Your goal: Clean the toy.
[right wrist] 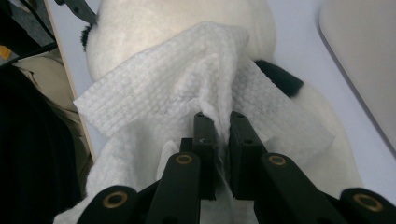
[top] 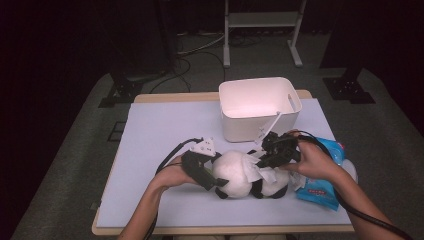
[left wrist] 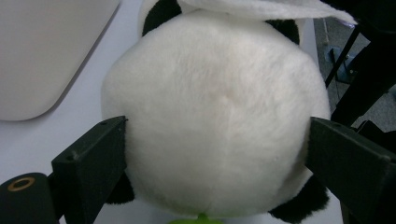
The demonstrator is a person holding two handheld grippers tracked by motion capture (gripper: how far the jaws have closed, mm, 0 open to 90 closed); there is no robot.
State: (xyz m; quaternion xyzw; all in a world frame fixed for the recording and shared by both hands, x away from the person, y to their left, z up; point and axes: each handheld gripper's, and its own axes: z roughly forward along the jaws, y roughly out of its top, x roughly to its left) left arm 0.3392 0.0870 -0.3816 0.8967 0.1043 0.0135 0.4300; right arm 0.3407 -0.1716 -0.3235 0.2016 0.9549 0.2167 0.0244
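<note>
Toy panda [top: 235,175]: lying at lower centre of the table [top: 160,135]. Left gripper [top: 212,181]: jaws wide, pressed on both sides of the panda's white body. Right gripper [top: 264,159]: jaws nearly closed, pinching a white wipe [right wrist: 187,93] draped over the panda. White bin [top: 257,107]: just behind, upper centre. Blue packet [top: 320,190]: lower right, probably wipes, partly hidden by the right forearm.

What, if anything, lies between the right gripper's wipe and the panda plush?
Nothing visible. The right gripper pinches the white wet wipe, which drapes directly on the panda plush; the left gripper clamps the plush's sides.
</note>
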